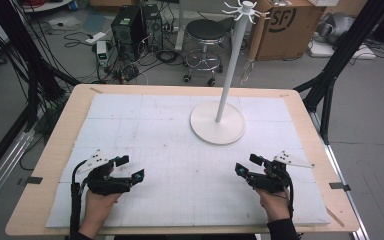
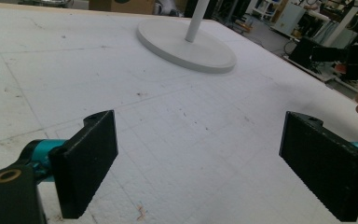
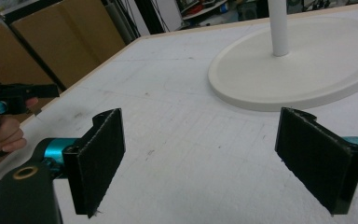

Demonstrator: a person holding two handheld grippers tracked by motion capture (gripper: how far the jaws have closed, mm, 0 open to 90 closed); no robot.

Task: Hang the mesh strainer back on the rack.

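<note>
On the bench: wooden-edged bench (image 1: 65, 130) is carrying a white foam mat with faint grid lines (image 1: 145, 130); both grippers are hovering low over its near part.
Left gripper: black left gripper with teal accents (image 1: 131, 168) is sitting in the person's left hand (image 1: 97, 202), near-left on the mat; jaws are standing wide apart with nothing between them, bare mat showing in the gap in the left gripper view (image 2: 198, 163).
Right gripper: matching black right gripper (image 1: 245, 164) is sitting in the right hand (image 1: 274, 202), near-right; jaws are also spread wide and empty (image 3: 198, 158).
Stand: tall white pole stand with a round flat base and hooked top (image 1: 218, 122) is standing upright on the far-centre mat, well apart from both grippers; its base is showing ahead in both gripper views (image 2: 186, 44) (image 3: 303, 65).
Background: black round stool (image 1: 207, 35), cardboard box (image 1: 285, 25) and black computer tower (image 1: 128, 27) are sitting on the floor beyond the bench.
</note>
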